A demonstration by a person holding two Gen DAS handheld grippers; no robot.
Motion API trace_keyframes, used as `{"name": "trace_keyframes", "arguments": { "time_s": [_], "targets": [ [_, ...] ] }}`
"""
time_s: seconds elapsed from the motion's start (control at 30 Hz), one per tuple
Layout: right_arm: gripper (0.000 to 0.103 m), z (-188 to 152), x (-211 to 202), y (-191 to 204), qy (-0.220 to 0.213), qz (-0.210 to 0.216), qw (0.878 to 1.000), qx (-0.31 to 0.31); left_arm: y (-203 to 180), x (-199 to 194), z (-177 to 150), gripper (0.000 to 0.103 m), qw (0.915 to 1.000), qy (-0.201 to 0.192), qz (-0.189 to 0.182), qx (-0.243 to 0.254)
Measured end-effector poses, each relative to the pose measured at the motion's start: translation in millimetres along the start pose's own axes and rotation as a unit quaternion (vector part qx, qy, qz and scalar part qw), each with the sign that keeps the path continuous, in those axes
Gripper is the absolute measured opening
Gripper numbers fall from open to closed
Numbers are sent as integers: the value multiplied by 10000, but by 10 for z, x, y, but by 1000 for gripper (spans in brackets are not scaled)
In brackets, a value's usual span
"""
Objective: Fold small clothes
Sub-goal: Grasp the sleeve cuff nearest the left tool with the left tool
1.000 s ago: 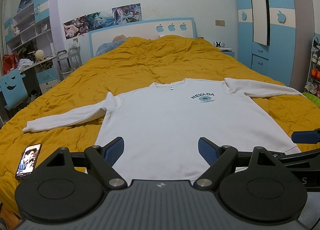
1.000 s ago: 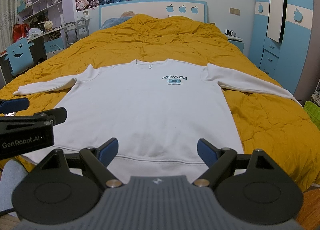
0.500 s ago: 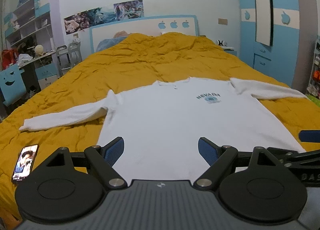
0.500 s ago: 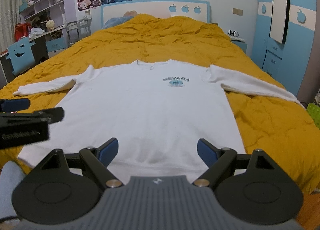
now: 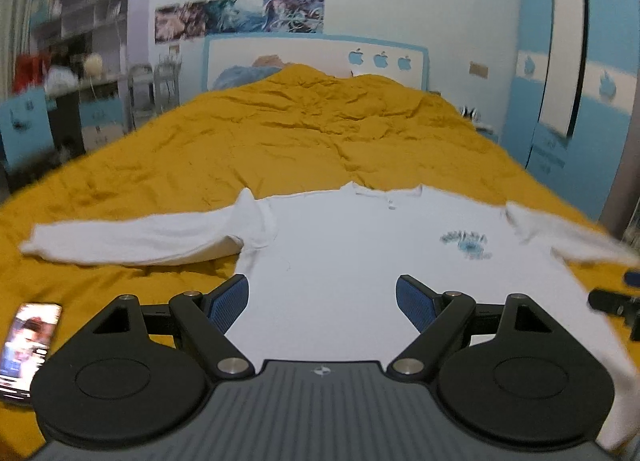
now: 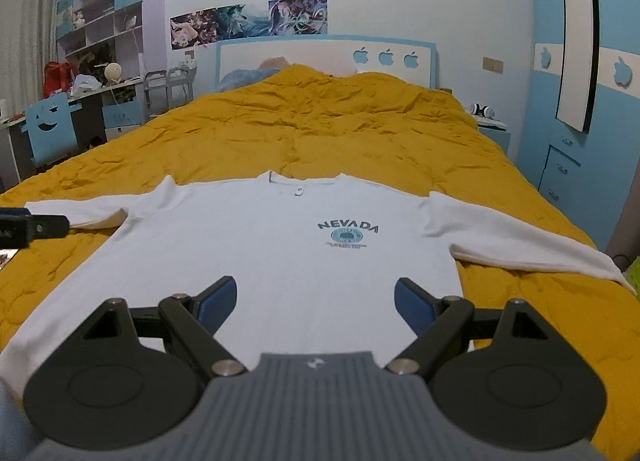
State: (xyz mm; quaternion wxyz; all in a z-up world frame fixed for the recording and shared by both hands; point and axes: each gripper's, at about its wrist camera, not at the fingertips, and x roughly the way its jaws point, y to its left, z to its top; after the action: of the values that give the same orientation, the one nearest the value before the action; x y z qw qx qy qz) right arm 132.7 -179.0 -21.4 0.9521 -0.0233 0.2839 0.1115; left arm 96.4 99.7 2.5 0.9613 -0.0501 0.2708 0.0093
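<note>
Your white sweatshirt (image 6: 280, 257) is soft matt cloth with a printed teal logo, and the mustard bedspread (image 6: 340, 133) under it is crinkled quilted fabric. Each hand-held gripper, left (image 5: 322, 303) and right (image 6: 315, 301), is matt black plastic with ribbed grey housing, shiny metal pins and textured blue pads (image 6: 218, 303). Your phone (image 5: 26, 345) has a glossy screen.

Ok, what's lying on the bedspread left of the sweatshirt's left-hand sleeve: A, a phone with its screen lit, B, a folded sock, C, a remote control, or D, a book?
A: a phone with a lit screen lies on the yellow bedspread, near the white sweatshirt sleeve.
</note>
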Motion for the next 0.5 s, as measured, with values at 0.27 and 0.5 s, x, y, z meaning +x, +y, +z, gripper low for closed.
{"name": "trace_keyframes", "arguments": {
  "time_s": [0.27, 0.5],
  "targets": [
    [82, 333, 553, -139, 306, 231, 9992, 131, 740, 460, 260, 85, 9975, 197, 317, -598],
    [82, 594, 1038, -247, 425, 107, 9989, 161, 2051, 819, 518, 88, 9816, 335, 750, -1725]
  ]
}}
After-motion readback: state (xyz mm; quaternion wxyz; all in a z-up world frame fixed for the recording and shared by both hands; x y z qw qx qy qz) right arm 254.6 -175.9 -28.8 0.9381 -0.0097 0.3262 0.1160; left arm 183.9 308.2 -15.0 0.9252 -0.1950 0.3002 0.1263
